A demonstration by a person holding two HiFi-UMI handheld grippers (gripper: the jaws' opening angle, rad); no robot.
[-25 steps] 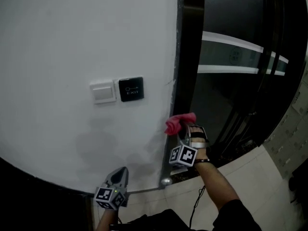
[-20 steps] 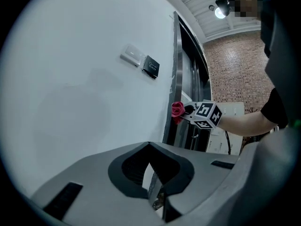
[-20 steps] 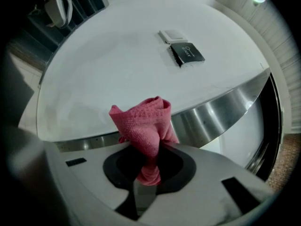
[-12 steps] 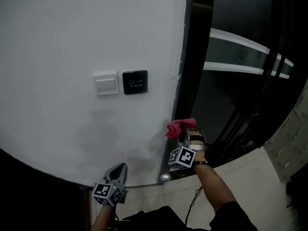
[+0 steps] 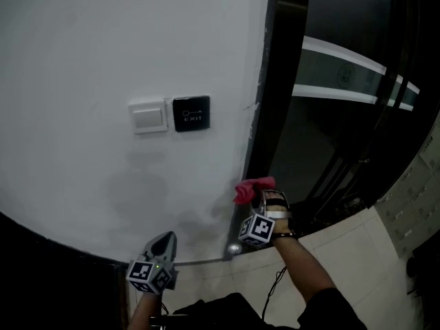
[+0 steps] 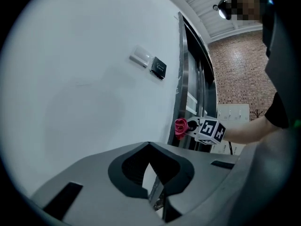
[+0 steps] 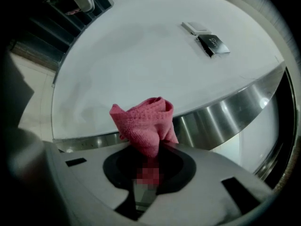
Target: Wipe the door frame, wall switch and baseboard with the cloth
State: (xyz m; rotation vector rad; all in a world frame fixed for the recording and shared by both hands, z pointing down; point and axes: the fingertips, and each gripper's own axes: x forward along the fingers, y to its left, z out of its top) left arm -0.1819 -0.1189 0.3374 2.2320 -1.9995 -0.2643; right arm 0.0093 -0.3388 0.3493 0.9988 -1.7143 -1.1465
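Left gripper [image 5: 163, 243], jaws together and empty, hung low, left of the door frame [image 5: 276, 115]. Right gripper [image 5: 260, 198], clamped on the pink cloth [image 5: 247, 188], held it at the frame's lower edge. Wall switch [image 5: 149, 117] sat higher, left of the frame.

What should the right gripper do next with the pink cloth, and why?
Probably slide the bunched pink cloth down the silver metal door frame: the right gripper is shut on it beside the frame's lower part, with frame left below.
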